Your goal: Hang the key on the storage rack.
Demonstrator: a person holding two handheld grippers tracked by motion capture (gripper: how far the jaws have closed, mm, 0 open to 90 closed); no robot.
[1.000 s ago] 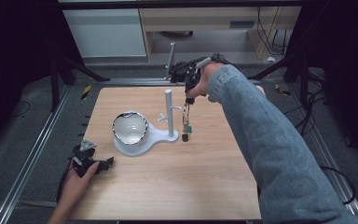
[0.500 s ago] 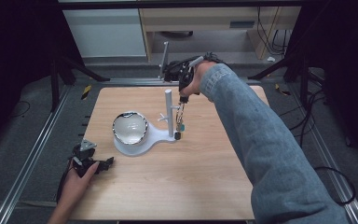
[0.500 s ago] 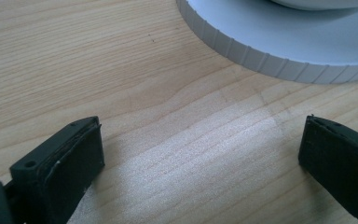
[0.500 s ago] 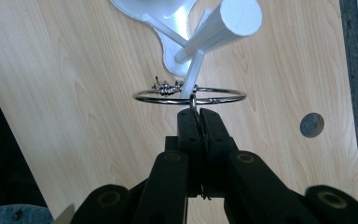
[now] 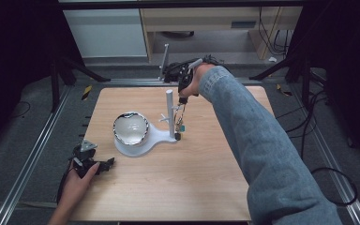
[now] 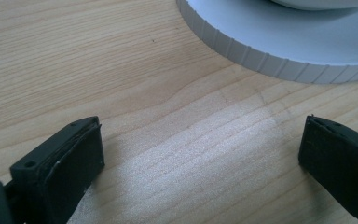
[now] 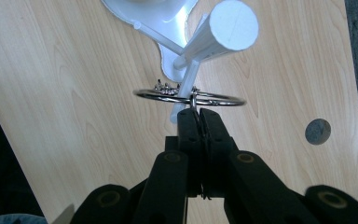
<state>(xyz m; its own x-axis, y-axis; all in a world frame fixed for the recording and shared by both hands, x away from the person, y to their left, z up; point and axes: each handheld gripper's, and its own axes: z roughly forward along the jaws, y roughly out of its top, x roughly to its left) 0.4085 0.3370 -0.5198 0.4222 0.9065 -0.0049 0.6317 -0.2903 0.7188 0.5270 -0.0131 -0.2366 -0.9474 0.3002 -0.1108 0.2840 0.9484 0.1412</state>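
**Ring carried in to the stand's peg**

Since a second ago the right gripper (image 5: 183, 99) has moved in from the far right side of the post to sit almost over it, and the dangling ring has come with it; the left gripper has not shifted.

The right jaws are pressed together on the small loop at the top of a thin metal ring (image 7: 189, 97), which hangs level just beyond the jaw tips. In the right gripper view the ring lies across one of the short pegs (image 7: 186, 86) that branch from the white post (image 7: 223, 30), a cluster of small charms at its left side. From above, a small teal tag (image 5: 181, 126) dangles below it, near the stand's base (image 5: 161, 137).

The ring looks light and stiff, but smooth, so it may well swing or twist in the pinch. Holding the small loop, as now, seems the surest grip, as it leaves the opening free for the peg.

The left gripper (image 5: 93, 164) rests on the counter (image 5: 206, 187) near the stand's bowl (image 5: 131, 128), jaws wide apart around nothing.
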